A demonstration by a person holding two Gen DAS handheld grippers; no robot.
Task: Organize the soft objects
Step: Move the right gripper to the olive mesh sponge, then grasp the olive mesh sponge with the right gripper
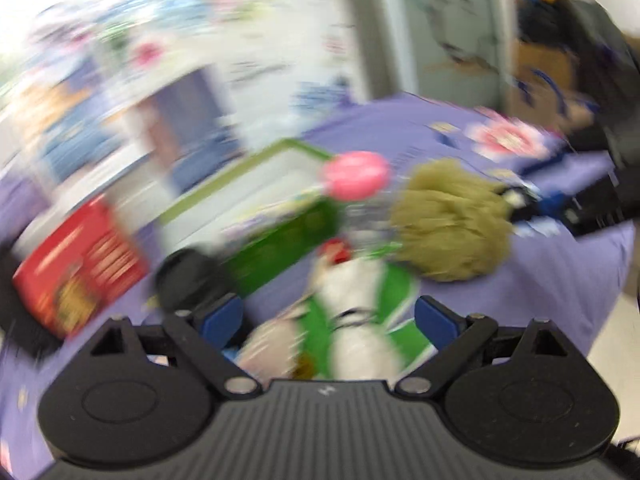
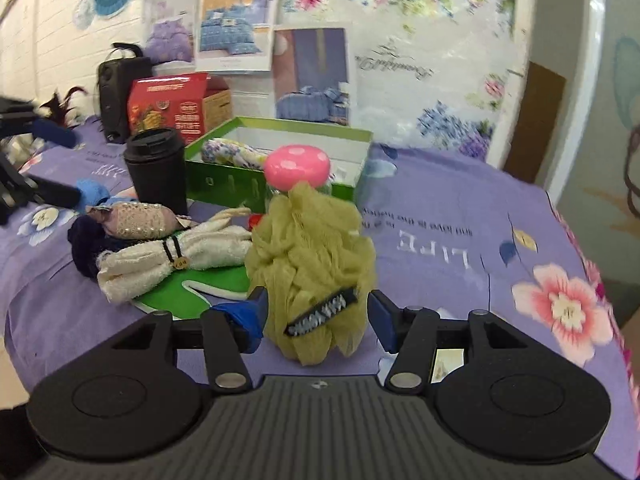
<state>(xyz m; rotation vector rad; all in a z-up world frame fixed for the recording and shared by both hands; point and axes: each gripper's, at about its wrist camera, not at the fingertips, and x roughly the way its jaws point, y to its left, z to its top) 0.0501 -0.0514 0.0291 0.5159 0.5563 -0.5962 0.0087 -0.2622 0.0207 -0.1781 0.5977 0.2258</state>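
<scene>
An olive mesh bath pouf (image 2: 312,264) stands on the purple cloth between the fingers of my right gripper (image 2: 318,314). The left pad touches it and the right pad sits a little off its side, so the jaws are open. The pouf (image 1: 452,220) also shows in the blurred left wrist view. My left gripper (image 1: 328,316) is open wide above a rolled white towel (image 1: 356,308) (image 2: 172,256) on a green mat (image 2: 188,292). A beaded pouch (image 2: 136,220) and a dark navy soft item (image 2: 86,244) lie beside the towel.
A green box (image 2: 304,126) with a floral cloth (image 2: 236,152) inside stands behind the pouf. In front of it is a pink-capped bottle (image 2: 298,168). A black cup (image 2: 156,168), a red carton (image 2: 168,104) and a black speaker (image 2: 116,92) stand at the left.
</scene>
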